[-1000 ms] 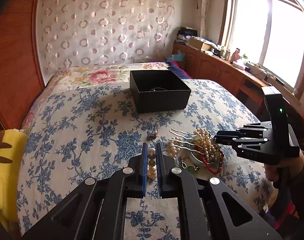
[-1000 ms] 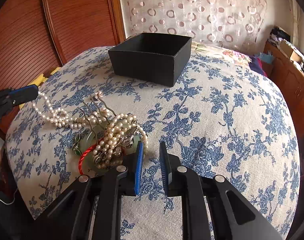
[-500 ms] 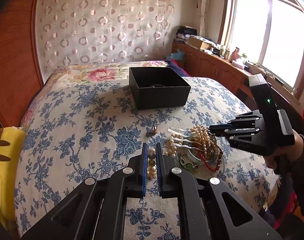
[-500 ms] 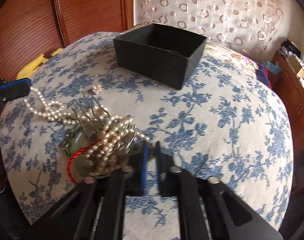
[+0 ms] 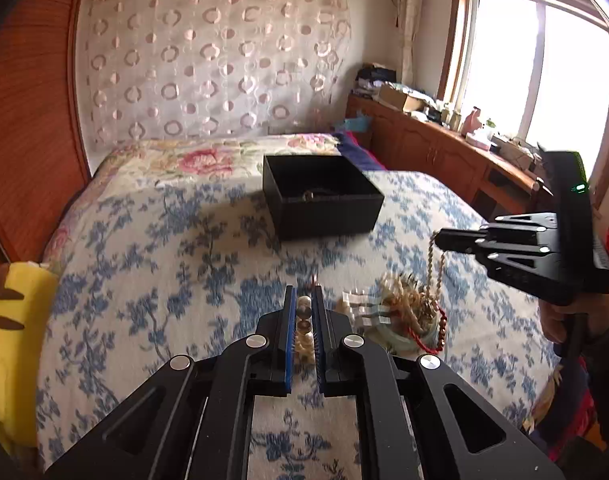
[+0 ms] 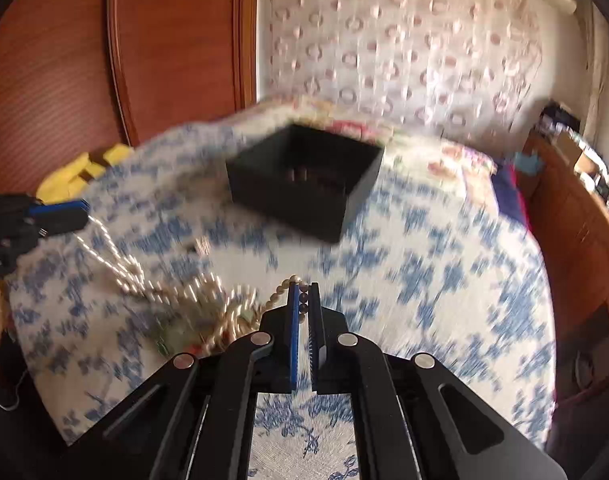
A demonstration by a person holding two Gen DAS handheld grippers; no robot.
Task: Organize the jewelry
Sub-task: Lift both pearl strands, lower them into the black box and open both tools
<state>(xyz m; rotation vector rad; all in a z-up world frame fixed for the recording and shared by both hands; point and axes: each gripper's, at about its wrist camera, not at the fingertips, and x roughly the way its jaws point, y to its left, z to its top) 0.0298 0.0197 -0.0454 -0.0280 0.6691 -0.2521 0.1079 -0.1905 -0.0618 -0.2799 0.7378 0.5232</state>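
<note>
Both clamped on pearls: left gripper [image 5: 304, 316], right gripper [image 6: 303, 306] at three o'clock; strands [image 5: 434, 276] light, limp, tangle-prone, best pinched mid-strand.

My right gripper [image 6: 303, 298] pinches a string of beads [image 6: 278, 292]. It hangs down to a messy jewelry pile [image 6: 208, 312] on my flowery bed [image 6: 424, 280]. A black box [image 6: 304, 184] sits behind.

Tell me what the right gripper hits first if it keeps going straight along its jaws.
Probably the blue-flowered bedspread just short of the black box; the right gripper, shut on a bead strand, points down at the cloth. Blur leaves depth uncertain.
</note>
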